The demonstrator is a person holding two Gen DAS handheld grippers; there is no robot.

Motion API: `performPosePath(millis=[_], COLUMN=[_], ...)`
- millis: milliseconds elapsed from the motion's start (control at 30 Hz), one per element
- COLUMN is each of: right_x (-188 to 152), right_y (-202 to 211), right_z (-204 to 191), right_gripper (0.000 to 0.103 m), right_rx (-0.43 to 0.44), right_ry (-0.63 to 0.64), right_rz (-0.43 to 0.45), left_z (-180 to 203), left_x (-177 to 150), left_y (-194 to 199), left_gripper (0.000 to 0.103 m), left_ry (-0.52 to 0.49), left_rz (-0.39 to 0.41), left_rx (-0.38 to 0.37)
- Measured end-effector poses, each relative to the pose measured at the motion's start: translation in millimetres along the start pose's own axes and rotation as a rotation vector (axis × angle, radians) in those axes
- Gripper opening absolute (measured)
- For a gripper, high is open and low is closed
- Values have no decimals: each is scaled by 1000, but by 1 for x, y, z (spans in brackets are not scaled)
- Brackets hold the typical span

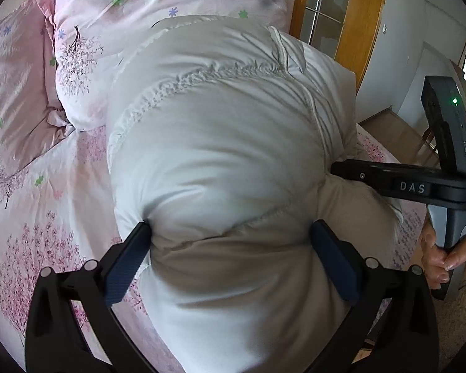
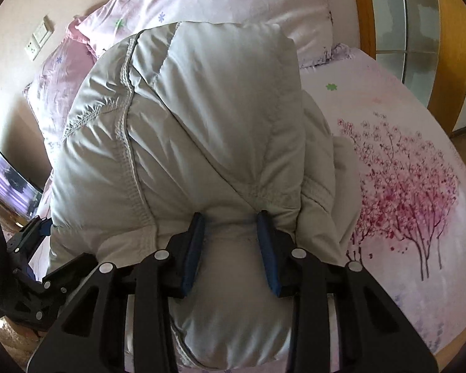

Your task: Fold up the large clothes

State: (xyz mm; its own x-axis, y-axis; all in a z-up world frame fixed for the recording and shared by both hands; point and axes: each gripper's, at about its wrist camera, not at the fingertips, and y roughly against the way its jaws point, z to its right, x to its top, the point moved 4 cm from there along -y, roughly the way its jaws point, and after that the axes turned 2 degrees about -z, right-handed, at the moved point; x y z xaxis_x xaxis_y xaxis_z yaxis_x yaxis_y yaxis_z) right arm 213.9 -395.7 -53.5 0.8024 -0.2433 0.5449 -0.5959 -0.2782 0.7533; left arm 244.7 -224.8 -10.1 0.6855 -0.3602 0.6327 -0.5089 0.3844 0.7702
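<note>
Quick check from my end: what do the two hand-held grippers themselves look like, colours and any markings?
Both are black frames with silver rivets and dark blue ribbed pads. The right hand-held gripper carries white "DAS" lettering and a green light on its grey body. The left hand-held gripper shows no lettering here.

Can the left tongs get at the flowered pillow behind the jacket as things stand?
Probably not directly. The left tongs stand wide around the puffy white jacket, whose bulk lies between them and the pillow. They would have to back off and go over or around it.
</note>
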Motion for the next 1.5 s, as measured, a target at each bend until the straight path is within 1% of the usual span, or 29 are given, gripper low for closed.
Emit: performPosePath(millis=[100, 167, 233, 300, 367, 467, 600, 667, 700, 767, 800, 833, 867, 933, 967, 1067, 1133, 1200, 1233, 1267, 1333, 1400, 1500], right_x=[-3, -3, -8, -15, -23, -29, -32, -32, -33, -33, -33, -32, -32, -26, -21, 0, 18, 34, 42, 46, 51, 51, 48], right_y=[1, 13, 31, 39, 32, 14, -1, -2, -2, -3, -3, -3, -2, 9, 17, 45, 49, 40, 28, 13, -11, -25, -37], right_z=[0, -8, -18, -21, -16, -2, 3, 3, 4, 7, 7, 7, 7, 3, -1, -13, -17, -20, -21, -18, -11, -7, 1], right_gripper=[35, 35, 35, 35, 35, 35, 36, 36, 36, 36, 36, 36, 36, 36, 36, 36, 36, 36, 36, 35, 35, 35, 35], right_rx=[-4, -40, -35, -51, -74, -60, -45, -41, -39, -24, -15, -10, -9, -6, -2, 26, 40, 29, 4, -39, -72, -94, -85], right_ry=[-29, -4, 29, 52, 44, -1, -15, -20, -23, -33, -43, -49, -54, -63, -56, -22, -16, -3, 5, 6, 5, 11, -7], right_rz=[7, 31, 73, 82, 55, 26, 34, 32, 31, 30, 29, 28, 29, 25, 41, 127, 145, 123, 84, 26, -57, -95, -116], left_z=[1, -1, -5, -6, -3, 5, 9, 8, 7, 3, -2, -5, -9, -15, -15, -15, -12, -12, -11, -13, -9, -3, 3], left_x=[-1, -1, 0, 1, 1, -1, -2, -1, 0, 4, 9, 13, 16, 18, 16, 11, 10, 10, 10, 9, 8, 8, 9], left_y=[-1, -1, -2, -2, -2, -3, -6, 2, 12, 28, 34, 35, 31, 12, 5, 1, -1, -4, -5, -7, -9, -12, -14], left_gripper=[101, 101, 101, 101, 101, 101, 101, 100, 98, 98, 98, 98, 98, 98, 99, 101, 101, 101, 101, 101, 101, 101, 101], left_ry=[-2, 13, 29, 29, 19, -13, -41, -45, -52, -53, -49, -49, -47, -41, -29, -23, -22, -26, -26, -27, -43, -57, -70], left_rz=[0, -6, -12, -14, -11, -1, 20, 24, 41, 90, 117, 127, 115, 40, 12, 20, 7, -2, -7, -8, -6, -4, -1], left_rx=[5, -6, -23, -28, -24, 0, 35, 41, 37, 25, 43, 55, 55, 17, -1, -13, -14, -8, -5, -2, 16, 41, 63])
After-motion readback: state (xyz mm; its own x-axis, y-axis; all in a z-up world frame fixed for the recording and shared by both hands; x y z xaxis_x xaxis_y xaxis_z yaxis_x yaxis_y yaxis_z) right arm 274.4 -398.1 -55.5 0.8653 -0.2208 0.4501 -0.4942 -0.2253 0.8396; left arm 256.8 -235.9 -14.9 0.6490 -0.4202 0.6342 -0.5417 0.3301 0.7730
